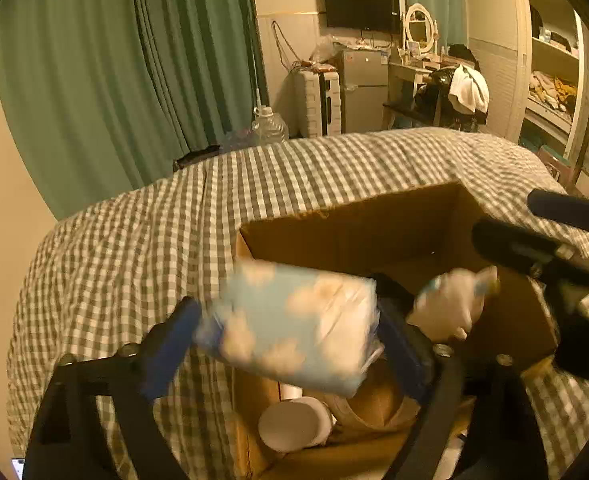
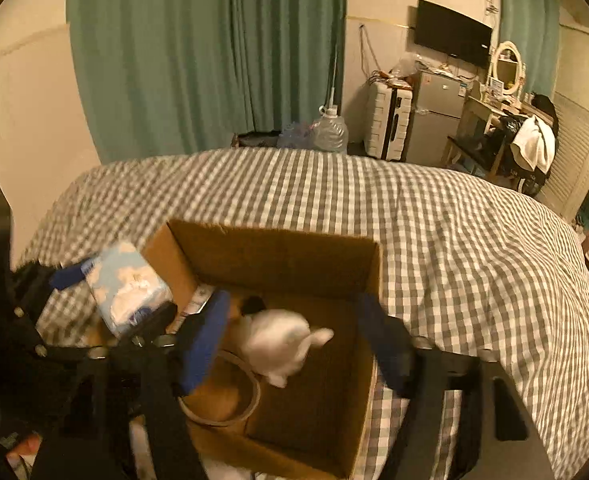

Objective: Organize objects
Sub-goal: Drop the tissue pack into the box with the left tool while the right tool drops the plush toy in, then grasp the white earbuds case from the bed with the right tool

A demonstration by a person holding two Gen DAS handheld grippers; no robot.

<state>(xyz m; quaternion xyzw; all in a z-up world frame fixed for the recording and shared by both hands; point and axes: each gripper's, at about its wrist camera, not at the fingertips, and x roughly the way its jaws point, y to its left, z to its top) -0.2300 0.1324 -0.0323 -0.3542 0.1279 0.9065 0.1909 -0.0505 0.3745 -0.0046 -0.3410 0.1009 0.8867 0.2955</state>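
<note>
A bed (image 2: 434,216) with a grey-and-white checked cover carries an open cardboard box (image 2: 278,256) near its front edge. Inside the box, a tape roll (image 2: 254,396) lies against the left wall, and a white, blurred bag-like item (image 2: 278,344) sits in the air or on the floor of the box near its middle; which one cannot be told. The left gripper (image 1: 290,332) is above the box's left wall, its blue fingers closed against both ends of a blue tissue pack (image 1: 294,320) with white cloud shapes. The right gripper (image 2: 294,344) is over the box interior, its fingers spread wide, touching nothing.
</note>
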